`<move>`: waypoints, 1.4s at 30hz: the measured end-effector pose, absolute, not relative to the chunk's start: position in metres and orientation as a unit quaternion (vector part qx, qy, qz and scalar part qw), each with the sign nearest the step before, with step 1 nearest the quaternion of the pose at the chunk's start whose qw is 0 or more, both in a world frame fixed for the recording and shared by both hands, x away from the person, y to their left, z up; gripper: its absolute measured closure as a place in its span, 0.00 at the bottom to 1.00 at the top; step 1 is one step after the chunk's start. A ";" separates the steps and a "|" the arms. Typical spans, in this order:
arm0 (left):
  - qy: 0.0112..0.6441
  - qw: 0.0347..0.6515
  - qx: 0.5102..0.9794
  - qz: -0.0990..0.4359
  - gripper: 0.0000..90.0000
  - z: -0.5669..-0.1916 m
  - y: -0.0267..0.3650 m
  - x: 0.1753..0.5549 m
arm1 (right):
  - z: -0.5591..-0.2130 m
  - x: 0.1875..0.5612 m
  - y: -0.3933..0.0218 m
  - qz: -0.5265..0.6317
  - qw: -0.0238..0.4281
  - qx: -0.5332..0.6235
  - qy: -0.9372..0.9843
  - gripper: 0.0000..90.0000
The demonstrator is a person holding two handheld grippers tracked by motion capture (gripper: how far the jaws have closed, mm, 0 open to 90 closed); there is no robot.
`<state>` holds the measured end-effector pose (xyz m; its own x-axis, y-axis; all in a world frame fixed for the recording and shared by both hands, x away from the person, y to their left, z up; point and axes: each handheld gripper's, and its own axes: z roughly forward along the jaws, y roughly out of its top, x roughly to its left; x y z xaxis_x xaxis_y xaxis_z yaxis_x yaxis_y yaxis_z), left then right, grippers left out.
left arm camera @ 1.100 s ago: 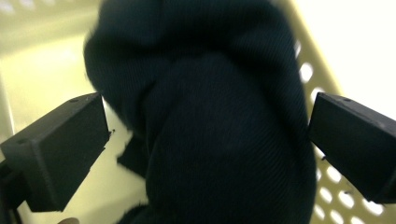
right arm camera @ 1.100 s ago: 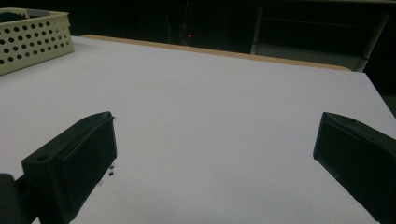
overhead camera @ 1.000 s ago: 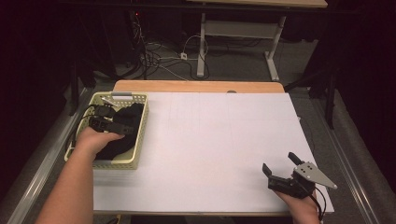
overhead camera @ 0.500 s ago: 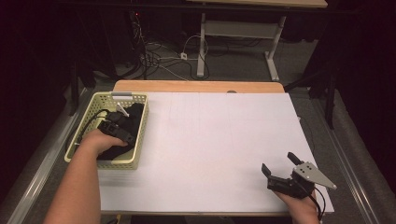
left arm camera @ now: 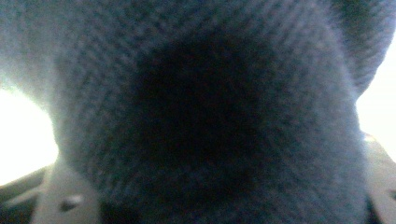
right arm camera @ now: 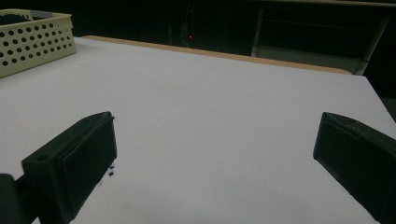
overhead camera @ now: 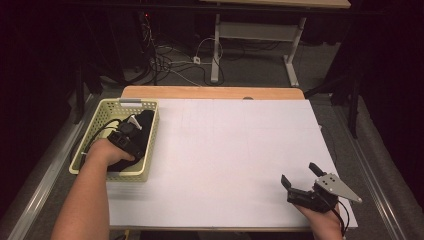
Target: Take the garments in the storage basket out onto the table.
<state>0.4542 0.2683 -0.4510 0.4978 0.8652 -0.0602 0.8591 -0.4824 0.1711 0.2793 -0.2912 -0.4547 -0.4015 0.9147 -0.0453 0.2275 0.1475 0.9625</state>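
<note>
A pale yellow perforated basket (overhead camera: 81, 152) stands at the table's left edge with a dark knitted cloth (overhead camera: 146, 122) lying in it. My left gripper (overhead camera: 134, 128) points down into the basket, its tips buried in that cloth. In the left gripper view the dark cloth (left arm camera: 201, 116) bulges right up to the camera and spans from one jaw to the other. These jaws have just been closing, with the cloth between them. My right gripper (overhead camera: 300, 175) rests near the table's front right corner, open with nothing between its fingers (right arm camera: 215, 154).
A white sheet (overhead camera: 230, 150) covers the tabletop, with a wooden strip (overhead camera: 210, 92) along its far edge. The basket (right arm camera: 32, 37) appears far off at the upper left of the right gripper view. Cables and a desk frame lie on the floor beyond.
My left hand has sunk lower into the basket and onto the cloth. The right hand has stayed where it was.
</note>
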 end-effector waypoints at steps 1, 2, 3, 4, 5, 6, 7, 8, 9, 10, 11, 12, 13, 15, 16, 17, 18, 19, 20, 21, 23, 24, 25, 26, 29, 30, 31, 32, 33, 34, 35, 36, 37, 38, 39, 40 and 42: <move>0.502 0.091 0.860 0.012 0.46 -0.450 0.269 0.454 | -0.454 0.279 -0.291 0.497 0.346 0.423 0.674 0.00; 0.503 0.094 0.859 0.009 0.49 -0.449 0.270 0.454 | -0.454 0.279 -0.291 0.496 0.347 0.422 0.675 0.00; 0.505 0.099 0.857 0.007 0.50 -0.448 0.271 0.454 | -0.454 0.279 -0.291 0.496 0.348 0.422 0.675 0.00; 0.506 0.100 0.857 0.006 0.51 -0.448 0.271 0.453 | -0.454 0.279 -0.291 0.495 0.349 0.422 0.674 0.00; 0.507 0.102 0.856 0.007 0.52 -0.447 0.271 0.453 | -0.454 0.279 -0.290 0.494 0.350 0.421 0.675 0.00; 0.509 0.103 0.854 0.005 0.53 -0.446 0.271 0.453 | -0.454 0.279 -0.290 0.494 0.350 0.421 0.675 0.00; 0.509 0.105 0.855 0.002 0.53 -0.445 0.272 0.453 | -0.454 0.279 -0.290 0.493 0.349 0.421 0.676 0.00; 0.511 0.106 0.853 0.000 0.53 -0.444 0.273 0.452 | -0.455 0.279 -0.289 0.493 0.349 0.421 0.677 0.00; 0.518 0.110 0.849 -0.005 0.54 -0.443 0.273 0.453 | -0.455 0.279 -0.288 0.494 0.348 0.421 0.677 0.00; 0.520 0.109 0.847 -0.008 0.54 -0.441 0.274 0.453 | -0.455 0.279 -0.288 0.494 0.348 0.420 0.677 0.00; 0.520 0.106 0.848 -0.008 0.54 -0.440 0.274 0.453 | -0.455 0.279 -0.288 0.494 0.348 0.420 0.677 0.00; 0.521 0.104 0.847 -0.011 0.55 -0.438 0.274 0.453 | -0.455 0.279 -0.288 0.494 0.348 0.419 0.678 0.00; 0.522 0.099 0.847 -0.013 0.55 -0.436 0.273 0.454 | -0.455 0.279 -0.288 0.495 0.347 0.418 0.678 0.00; 0.527 0.093 0.845 -0.013 0.55 -0.432 0.272 0.454 | -0.455 0.279 -0.288 0.495 0.347 0.420 0.677 0.00; 0.529 0.094 0.843 -0.018 0.55 -0.430 0.272 0.455 | -0.455 0.279 -0.288 0.495 0.347 0.419 0.678 0.00; 0.531 0.093 0.842 -0.020 0.56 -0.427 0.273 0.455 | -0.455 0.279 -0.288 0.494 0.347 0.419 0.678 0.00; 0.533 0.093 0.841 -0.019 0.56 -0.425 0.273 0.455 | -0.455 0.279 -0.288 0.494 0.347 0.419 0.678 0.00; 0.536 0.092 0.839 -0.022 0.56 -0.423 0.274 0.455 | -0.455 0.279 -0.288 0.495 0.346 0.418 0.679 0.00; 0.541 0.095 0.835 -0.026 0.56 -0.420 0.275 0.455 | -0.455 0.279 -0.287 0.495 0.346 0.418 0.679 0.00; 0.544 0.096 0.833 -0.029 0.56 -0.418 0.276 0.455 | -0.454 0.279 -0.287 0.495 0.346 0.418 0.679 0.00; 0.547 0.093 0.831 -0.027 0.56 -0.414 0.277 0.454 | -0.454 0.279 -0.287 0.496 0.346 0.416 0.679 0.00; 0.549 0.091 0.830 -0.027 0.56 -0.412 0.278 0.453 | -0.454 0.279 -0.287 0.496 0.346 0.418 0.678 0.00; 0.550 0.088 0.830 -0.026 0.56 -0.410 0.278 0.453 | -0.454 0.279 -0.287 0.496 0.346 0.418 0.678 0.00; 0.550 0.082 0.831 -0.022 0.56 -0.409 0.277 0.452 | -0.454 0.279 -0.287 0.495 0.345 0.418 0.679 0.00; 0.548 0.079 0.833 -0.020 0.56 -0.406 0.276 0.449 | -0.454 0.278 -0.287 0.494 0.345 0.417 0.680 0.00; 0.548 0.081 0.832 -0.021 0.56 -0.404 0.276 0.449 | -0.454 0.278 -0.286 0.495 0.345 0.418 0.679 0.00; 0.547 0.082 0.833 -0.021 0.56 -0.403 0.276 0.448 | -0.454 0.278 -0.286 0.496 0.345 0.417 0.679 0.00; 0.548 0.083 0.832 -0.021 0.56 -0.402 0.277 0.448 | -0.454 0.277 -0.285 0.495 0.346 0.415 0.680 0.00; 0.549 0.084 0.832 -0.021 0.56 -0.400 0.277 0.448 | -0.454 0.277 -0.285 0.495 0.346 0.415 0.680 0.00; 0.549 0.084 0.831 -0.019 0.56 -0.398 0.278 0.447 | -0.454 0.277 -0.285 0.495 0.346 0.414 0.681 0.00; 0.550 0.083 0.831 -0.016 0.56 -0.396 0.278 0.447 | -0.454 0.277 -0.285 0.496 0.346 0.415 0.680 0.00; 0.548 0.079 0.832 -0.012 0.56 -0.394 0.277 0.446 | -0.454 0.277 -0.284 0.496 0.344 0.415 0.681 0.00; 0.547 0.075 0.834 -0.010 0.56 -0.392 0.277 0.446 | -0.453 0.276 -0.284 0.496 0.344 0.416 0.680 0.00; 0.546 0.074 0.835 -0.009 0.56 -0.390 0.276 0.446 | -0.453 0.276 -0.284 0.498 0.345 0.415 0.679 0.00; 0.545 0.075 0.835 -0.010 0.56 -0.388 0.276 0.446 | -0.452 0.275 -0.284 0.498 0.345 0.414 0.680 0.00; 0.545 0.076 0.835 -0.011 0.56 -0.386 0.276 0.446 | -0.452 0.275 -0.284 0.498 0.345 0.413 0.680 0.00; 0.545 0.075 0.835 -0.010 0.56 -0.382 0.276 0.446 | -0.452 0.275 -0.285 0.499 0.344 0.415 0.679 0.00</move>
